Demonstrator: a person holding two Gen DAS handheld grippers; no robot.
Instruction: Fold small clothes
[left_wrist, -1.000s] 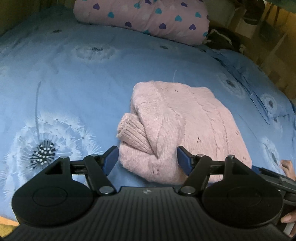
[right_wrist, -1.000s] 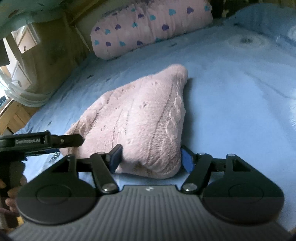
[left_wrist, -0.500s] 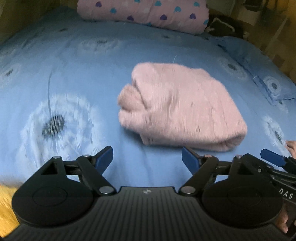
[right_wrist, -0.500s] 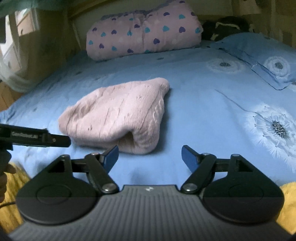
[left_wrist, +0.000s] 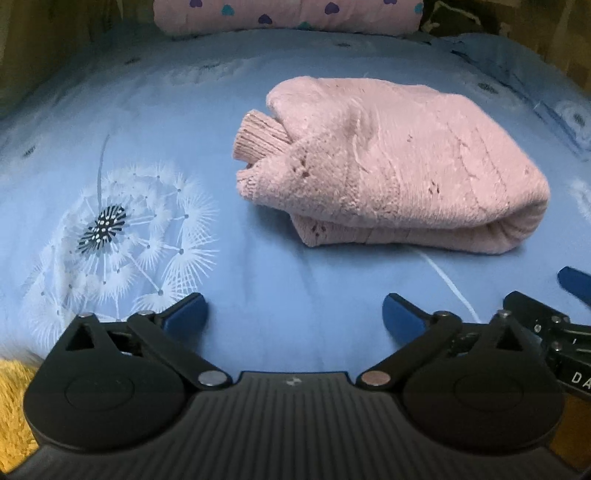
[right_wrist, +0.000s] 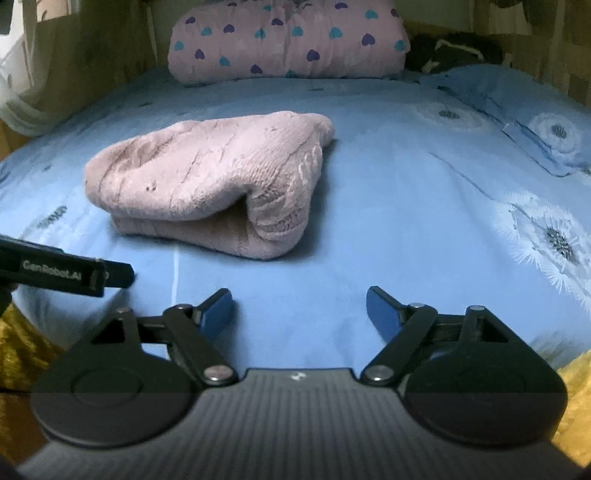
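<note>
A wide blue bedsheet printed with white dandelion heads (left_wrist: 122, 221) fills both views, with a long pink bolster dotted with purple and teal hearts (right_wrist: 288, 40) lying across its far end. Near the middle of the sheet sits the pink cable-knit sweater (left_wrist: 399, 162), folded into a thick, rounded bundle; its ribbed cuff (left_wrist: 260, 138) pokes out of the left side in the left wrist view, and the right wrist view shows the doubled layers curling open toward the camera (right_wrist: 207, 173). A second ago both grippers were right at the near edge of the bundle with the knit between their fingers; now both have pulled back toward the foot of the bed and the sweater lies on its own, well apart from either tool. That reads as a fold just released, so this garment looks essentially finished, though the protruding cuff could want tucking in. The left gripper (left_wrist: 293, 314) has its jaws spread wide, holding and touching nothing, only bare sheet between the blue pads. The right gripper (right_wrist: 299, 308) is likewise wide apart and empty.
</note>
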